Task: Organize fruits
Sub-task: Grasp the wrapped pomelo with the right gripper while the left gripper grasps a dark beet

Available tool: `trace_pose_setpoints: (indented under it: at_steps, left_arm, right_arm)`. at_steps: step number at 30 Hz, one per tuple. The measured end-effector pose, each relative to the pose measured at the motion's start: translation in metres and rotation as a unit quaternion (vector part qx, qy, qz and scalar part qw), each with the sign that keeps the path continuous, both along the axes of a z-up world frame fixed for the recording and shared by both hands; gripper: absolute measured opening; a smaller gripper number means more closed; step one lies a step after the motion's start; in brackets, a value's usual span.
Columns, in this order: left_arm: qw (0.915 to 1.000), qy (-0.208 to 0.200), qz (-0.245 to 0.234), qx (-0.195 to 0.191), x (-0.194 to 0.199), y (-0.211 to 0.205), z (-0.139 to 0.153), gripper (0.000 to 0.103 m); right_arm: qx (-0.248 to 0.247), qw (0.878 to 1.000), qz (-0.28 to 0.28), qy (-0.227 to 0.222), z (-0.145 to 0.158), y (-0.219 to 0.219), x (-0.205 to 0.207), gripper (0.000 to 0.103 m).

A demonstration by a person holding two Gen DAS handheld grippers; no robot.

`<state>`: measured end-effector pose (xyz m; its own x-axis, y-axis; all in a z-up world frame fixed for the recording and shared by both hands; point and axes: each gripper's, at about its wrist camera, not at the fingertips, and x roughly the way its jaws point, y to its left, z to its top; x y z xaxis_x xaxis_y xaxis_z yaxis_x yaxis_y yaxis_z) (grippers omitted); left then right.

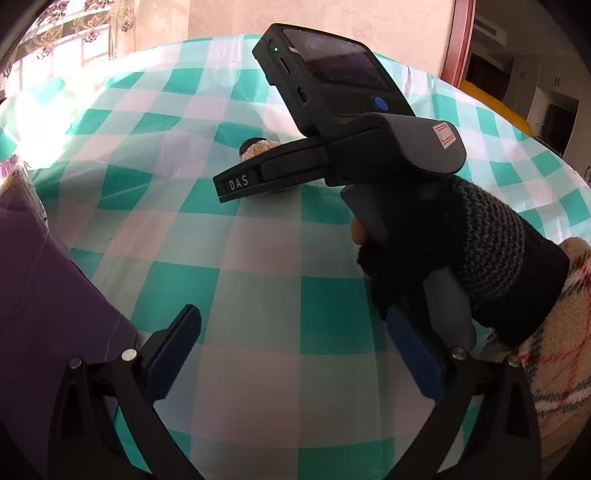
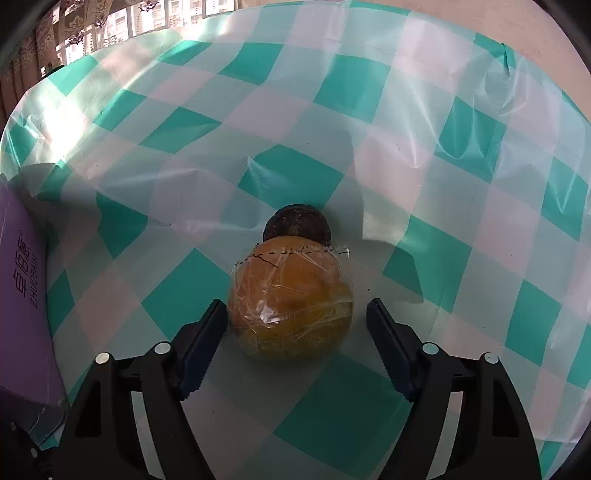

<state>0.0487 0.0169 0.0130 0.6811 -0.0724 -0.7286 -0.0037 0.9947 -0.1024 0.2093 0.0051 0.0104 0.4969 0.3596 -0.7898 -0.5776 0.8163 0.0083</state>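
Observation:
An orange fruit wrapped in clear film lies on the teal-and-white checked tablecloth, with a small dark round fruit touching its far side. My right gripper is open, its jaws on either side of the orange; the left pad is at its skin, the right pad is a little apart. My left gripper is open and empty above bare cloth. In the left wrist view the right gripper hides most of the wrapped fruit.
A purple box with printed lettering lies at the left edge of the table and also shows in the left wrist view. A window with patterned curtains is beyond the far edge. A doorway is at the far right.

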Motion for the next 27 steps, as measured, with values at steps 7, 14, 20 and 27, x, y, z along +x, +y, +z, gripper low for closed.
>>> trace_pose_setpoints:
  at_steps: [7, 14, 20, 27]
  left_arm:
    - [0.9996, -0.021, 0.013, 0.017, 0.024, -0.003, 0.007, 0.101]
    - [0.9938, -0.032, 0.106, -0.010, 0.105, 0.010, 0.012, 0.099]
    - [0.9917, -0.017, 0.118, -0.049, 0.163, 0.020, 0.006, 0.085]
    - [0.9897, -0.004, 0.135, -0.047, 0.195, 0.022, 0.002, 0.083]
  right_arm:
    - [0.081, 0.985, -0.143, -0.046, 0.019, -0.074, 0.002, 0.059]
    - [0.122, 0.953, -0.271, -0.062, 0.021, -0.145, 0.013, 0.060]
    - [0.150, 0.944, -0.291, -0.050, 0.019, -0.162, 0.014, 0.060]
    - [0.131, 0.940, -0.300, -0.092, 0.027, -0.156, 0.003, 0.060]
